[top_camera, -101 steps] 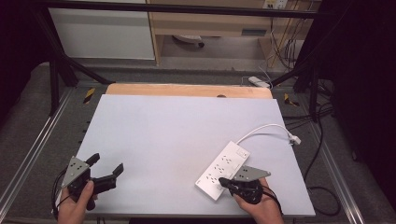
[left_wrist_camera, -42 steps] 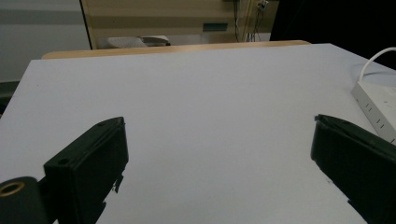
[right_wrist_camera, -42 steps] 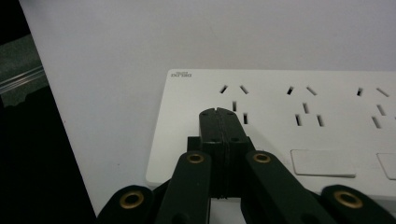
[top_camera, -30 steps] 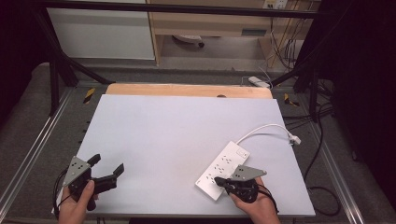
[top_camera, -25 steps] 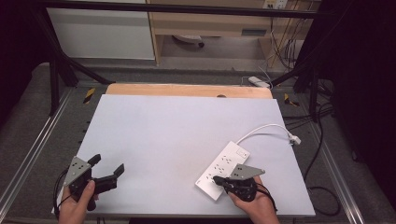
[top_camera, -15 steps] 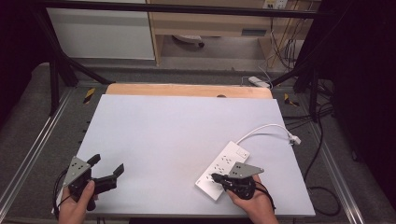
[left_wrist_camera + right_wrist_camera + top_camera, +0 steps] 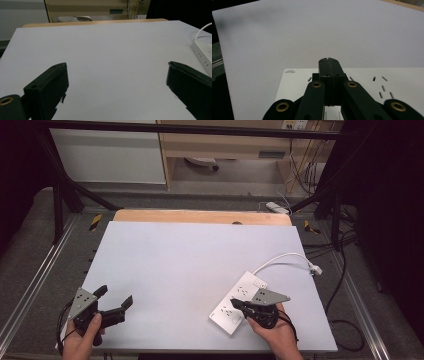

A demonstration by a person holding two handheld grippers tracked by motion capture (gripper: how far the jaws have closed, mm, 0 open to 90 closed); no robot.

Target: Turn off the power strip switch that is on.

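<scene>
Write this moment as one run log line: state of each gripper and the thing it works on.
left gripper: open, nothing between jaws | right gripper: shut, over white power strip | table: strip at right near edge

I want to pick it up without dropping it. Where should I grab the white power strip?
Probably grip the power strip across its narrow width, near the end away from its cable, coming down from above. It lies flat on the table, and its long straight sides suit two jaws.

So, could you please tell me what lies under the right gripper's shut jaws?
The white power strip lies flat under the right gripper; its sockets show alongside, but the stretch beneath the gripper's body is covered.
</scene>
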